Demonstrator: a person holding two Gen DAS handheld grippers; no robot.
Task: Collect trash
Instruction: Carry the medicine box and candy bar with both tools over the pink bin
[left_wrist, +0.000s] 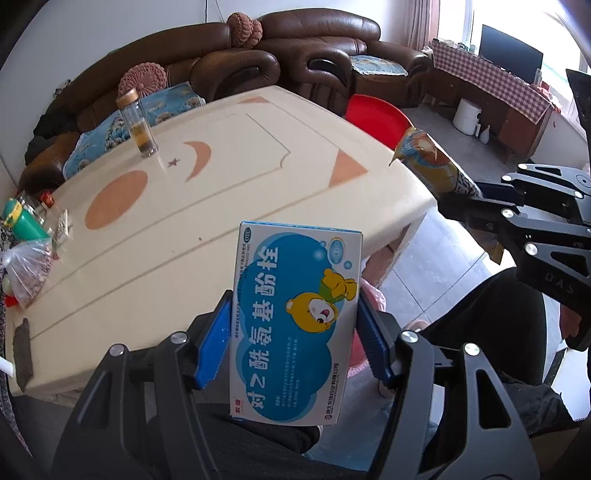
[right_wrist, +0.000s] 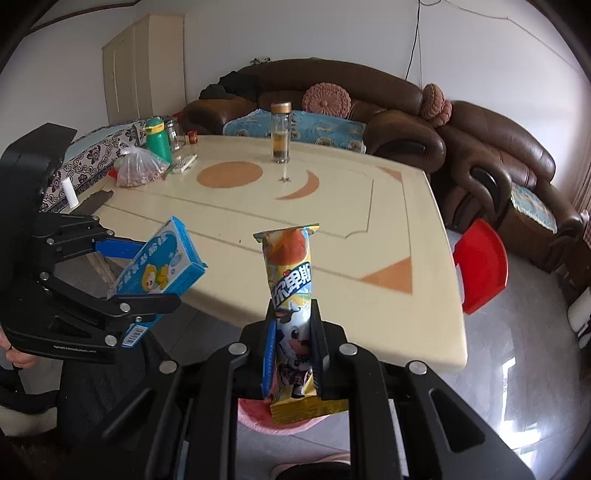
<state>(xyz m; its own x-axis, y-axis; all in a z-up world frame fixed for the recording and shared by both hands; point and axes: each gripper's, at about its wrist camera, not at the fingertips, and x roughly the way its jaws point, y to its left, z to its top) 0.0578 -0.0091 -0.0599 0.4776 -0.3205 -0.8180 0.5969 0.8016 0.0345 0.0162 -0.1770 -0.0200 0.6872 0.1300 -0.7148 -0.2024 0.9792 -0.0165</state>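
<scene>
Glossy cardboard box (left_wrist: 295, 321) (foil-shiny wrapper (right_wrist: 291, 295)), leather sofa (left_wrist: 314, 55)

Daylit and fairly bright throughout, with the window (left_wrist: 458, 22) at the upper right of the left wrist view blown out to white. Pale sheen across the worktop (right_wrist: 332, 236); hard white reflections on the floor tiles (right_wrist: 517, 373) at the lower right of the right wrist view. Soft, faint shadows only. Strong fisheye bending, with straight edges curved and dark vignette filling every corner. Sharp print on the box (left_wrist: 295, 325) and the wrapper (right_wrist: 291, 288); slight softness toward the rims.
</scene>
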